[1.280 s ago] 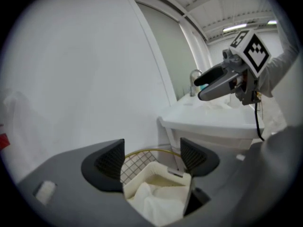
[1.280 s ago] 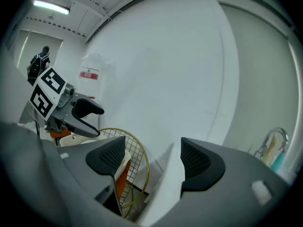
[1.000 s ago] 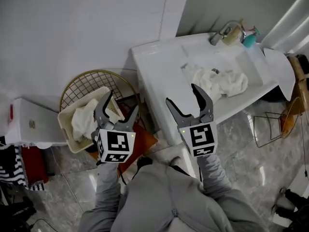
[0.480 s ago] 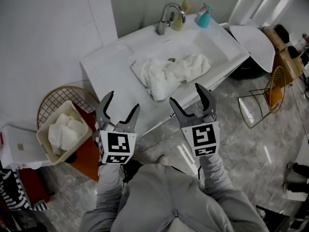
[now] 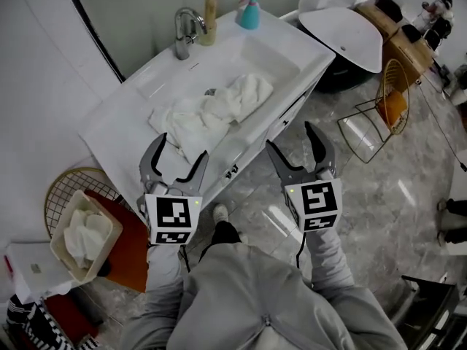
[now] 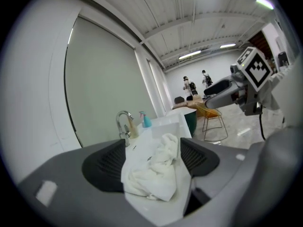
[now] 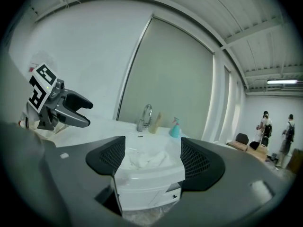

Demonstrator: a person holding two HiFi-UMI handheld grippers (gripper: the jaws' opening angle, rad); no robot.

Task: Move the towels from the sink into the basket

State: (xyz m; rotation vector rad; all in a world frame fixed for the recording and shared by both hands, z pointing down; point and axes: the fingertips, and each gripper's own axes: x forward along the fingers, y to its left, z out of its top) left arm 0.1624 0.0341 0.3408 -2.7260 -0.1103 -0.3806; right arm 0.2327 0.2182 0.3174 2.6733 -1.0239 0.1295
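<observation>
White towels [image 5: 211, 111] lie crumpled in the basin of the white sink [image 5: 117, 115]. A beige basket [image 5: 62, 257] stands on the floor at the lower left with one white towel [image 5: 84, 235] in it. My left gripper [image 5: 182, 150] hangs open and empty just short of the sink's front edge, with the towels [image 6: 154, 169] seen beyond its jaws. My right gripper [image 5: 292, 138] is also open and empty, over the floor to the right of the sink's corner. In the right gripper view the towels [image 7: 147, 160] lie farther off in the basin.
A chrome faucet [image 5: 184, 29], a soap bottle [image 5: 210, 17] and a teal spray bottle [image 5: 249, 12] stand at the sink's back. A gold wire basket [image 5: 69, 195] is beside the beige one. A wire chair [image 5: 383, 108] and a round white table [image 5: 343, 31] stand to the right.
The view has swung from the basket side to the sink, so the basket slid to the lower left. Both grippers have turned with it and stay open and empty.
</observation>
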